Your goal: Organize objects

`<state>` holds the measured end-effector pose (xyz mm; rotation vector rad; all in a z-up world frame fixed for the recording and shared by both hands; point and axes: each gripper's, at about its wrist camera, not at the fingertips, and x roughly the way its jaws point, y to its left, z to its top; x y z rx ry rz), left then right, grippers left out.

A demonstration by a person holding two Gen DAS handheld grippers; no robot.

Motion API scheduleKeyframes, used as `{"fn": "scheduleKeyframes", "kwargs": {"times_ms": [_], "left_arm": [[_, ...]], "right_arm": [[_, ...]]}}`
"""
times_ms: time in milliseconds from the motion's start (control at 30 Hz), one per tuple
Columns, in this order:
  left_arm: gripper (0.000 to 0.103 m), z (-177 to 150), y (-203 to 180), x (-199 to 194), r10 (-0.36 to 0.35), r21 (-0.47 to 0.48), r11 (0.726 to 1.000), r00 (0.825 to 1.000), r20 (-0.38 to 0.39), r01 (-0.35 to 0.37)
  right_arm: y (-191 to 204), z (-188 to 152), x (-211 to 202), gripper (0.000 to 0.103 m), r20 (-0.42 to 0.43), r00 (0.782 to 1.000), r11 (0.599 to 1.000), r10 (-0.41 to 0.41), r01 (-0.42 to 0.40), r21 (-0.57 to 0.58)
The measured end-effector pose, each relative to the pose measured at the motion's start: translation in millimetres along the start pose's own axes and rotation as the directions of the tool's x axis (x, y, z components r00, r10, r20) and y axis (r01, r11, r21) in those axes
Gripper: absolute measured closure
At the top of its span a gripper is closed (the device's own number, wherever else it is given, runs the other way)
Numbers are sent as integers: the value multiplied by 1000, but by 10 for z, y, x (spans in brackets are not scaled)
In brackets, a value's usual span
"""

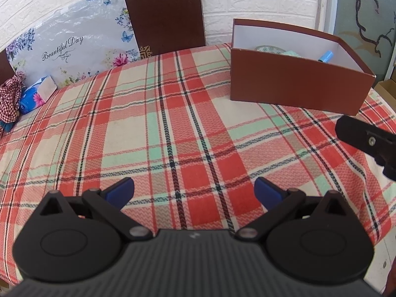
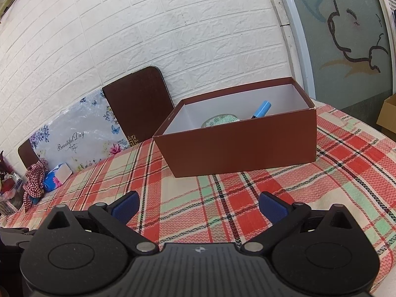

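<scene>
Both tongs apart, empty: left tongs [image 1: 194, 189], right tongs [image 2: 198, 204], over red-green plaid tablecloth table [image 1: 173, 113]. Ahead of right tongs, open brown cardboard box [image 2: 245, 146] holds blue marker [image 2: 261, 109] and green patterned tape roll [image 2: 220, 120]. Floral board [image 1: 66, 52] reads "Beautiful Day".

Both tools look alike: the left gripper [image 1: 194, 190] and right gripper [image 2: 198, 204] have ribbed black bodies, round silver-riveted pivots and blue pads [image 1: 121, 189].

Right gripper [image 2: 198, 204] hangs over the plaid tablecloth [image 2: 284, 198], jaws spread wide, nothing between them. Brown box [image 2: 242, 146] (white inside) stands ahead, holding a blue marker [image 2: 262, 107] and a green patterned item [image 2: 220, 121].
</scene>
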<state>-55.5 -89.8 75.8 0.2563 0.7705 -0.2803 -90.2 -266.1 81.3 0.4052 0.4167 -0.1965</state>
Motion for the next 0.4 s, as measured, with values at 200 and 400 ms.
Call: {"fn": "scheduleKeyframes", "kwargs": {"times_ms": [200,400], "left_arm": [[0,11,13,-5,-40,-3,999,999,5,40],[0,13,-2,-18,-39,3,999,999,23,38]], "right_arm": [[9,-14,13,0,-3,1000,1000,-3,3,-1],[10,-20,27,0,-8,1000,1000,-9,9,-6]]}}
